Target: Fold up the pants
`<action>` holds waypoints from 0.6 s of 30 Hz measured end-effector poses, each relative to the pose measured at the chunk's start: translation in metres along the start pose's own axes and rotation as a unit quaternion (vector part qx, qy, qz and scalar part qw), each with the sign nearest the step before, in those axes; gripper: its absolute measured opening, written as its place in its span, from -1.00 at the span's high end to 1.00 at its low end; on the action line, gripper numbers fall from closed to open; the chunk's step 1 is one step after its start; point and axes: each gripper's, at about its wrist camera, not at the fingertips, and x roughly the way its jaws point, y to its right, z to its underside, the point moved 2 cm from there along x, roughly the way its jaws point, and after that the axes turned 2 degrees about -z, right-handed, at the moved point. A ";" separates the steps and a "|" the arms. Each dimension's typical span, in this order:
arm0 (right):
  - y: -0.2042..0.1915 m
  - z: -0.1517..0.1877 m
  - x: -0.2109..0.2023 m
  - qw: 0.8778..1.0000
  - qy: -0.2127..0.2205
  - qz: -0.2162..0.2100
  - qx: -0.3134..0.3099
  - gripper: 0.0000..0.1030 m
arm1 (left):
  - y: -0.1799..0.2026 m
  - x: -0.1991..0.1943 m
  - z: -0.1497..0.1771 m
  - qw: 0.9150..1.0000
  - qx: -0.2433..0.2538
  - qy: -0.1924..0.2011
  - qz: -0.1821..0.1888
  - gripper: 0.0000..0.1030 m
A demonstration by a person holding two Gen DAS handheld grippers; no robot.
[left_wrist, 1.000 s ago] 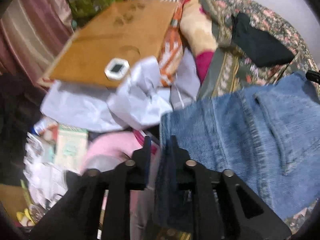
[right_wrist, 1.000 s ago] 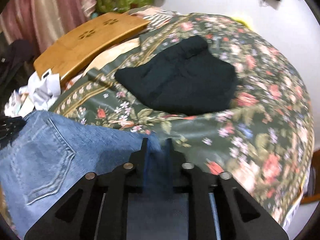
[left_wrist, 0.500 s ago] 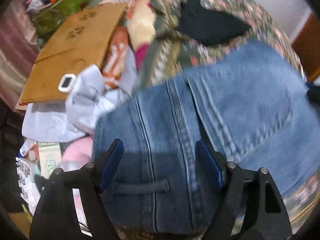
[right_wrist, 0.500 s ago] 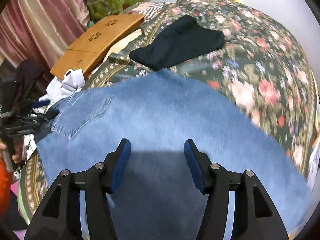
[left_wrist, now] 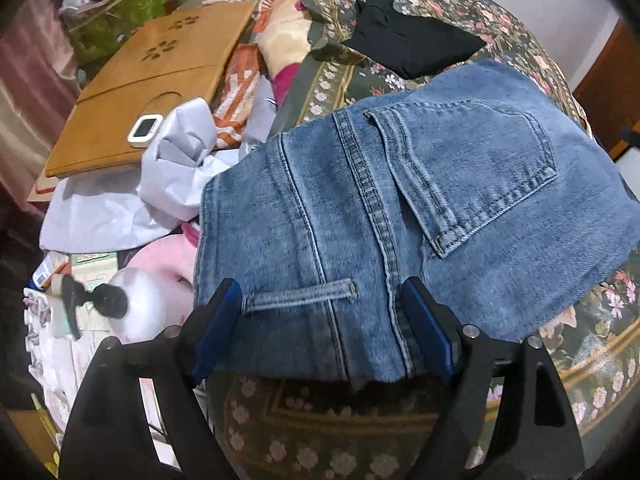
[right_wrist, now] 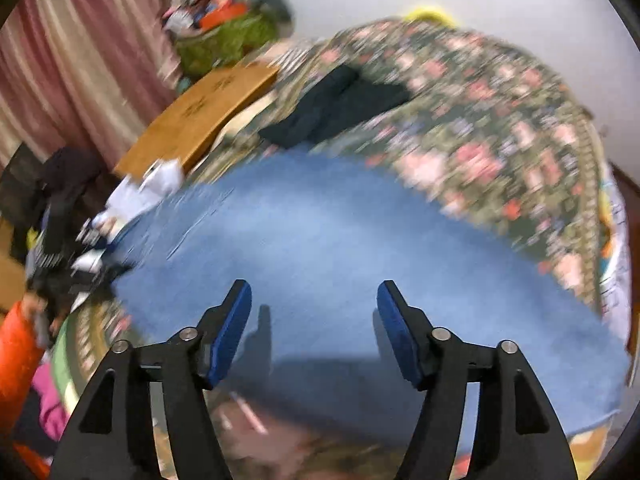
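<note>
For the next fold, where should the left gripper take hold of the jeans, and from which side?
Likely the waistband edge of the jeans, near the belt loop, approached from the near side. That edge lies flat on the bedspread between the open left gripper fingers.

Left gripper (left_wrist: 322, 320) black, blue-lined jaws, silver screws, right gripper (right_wrist: 314, 320) seemingly alike

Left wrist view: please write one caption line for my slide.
Open left gripper above folded blue denim jeans lying pocket-up on a dark floral bedspread, near a black folded garment.
</note>
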 end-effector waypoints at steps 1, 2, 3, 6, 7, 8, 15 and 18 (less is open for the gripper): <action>0.012 -0.006 0.003 1.000 0.004 0.016 0.009 -0.29 | 0.002 -0.005 0.001 1.000 0.008 0.008 -0.006 -0.60; 0.028 -0.009 0.009 0.999 0.004 0.033 0.019 -0.29 | 0.005 -0.010 0.001 1.000 0.017 0.017 -0.015 -0.61; 0.044 -0.011 0.018 0.998 -0.002 0.052 0.025 -0.29 | 0.007 -0.015 0.000 0.999 0.025 0.022 -0.023 -0.63; 0.090 -0.002 0.044 0.992 -0.040 0.110 0.045 -0.29 | 0.010 -0.027 -0.007 0.999 0.024 0.023 -0.027 -0.66; 0.110 0.007 0.053 0.990 -0.058 0.117 0.061 -0.29 | 0.011 -0.032 -0.013 0.999 0.014 0.027 -0.023 -0.67; 0.124 0.015 0.056 0.988 -0.069 0.119 0.073 -0.29 | 0.011 -0.036 -0.018 0.999 0.008 0.030 -0.023 -0.71; 0.180 0.081 0.025 0.983 -0.040 0.023 0.177 -0.58 | 0.047 -0.037 -0.082 0.997 -0.007 0.054 -0.058 -0.82; 0.188 0.105 0.008 0.979 -0.026 0.004 0.201 -0.60 | 0.081 -0.024 -0.107 0.997 0.005 0.051 -0.050 -0.82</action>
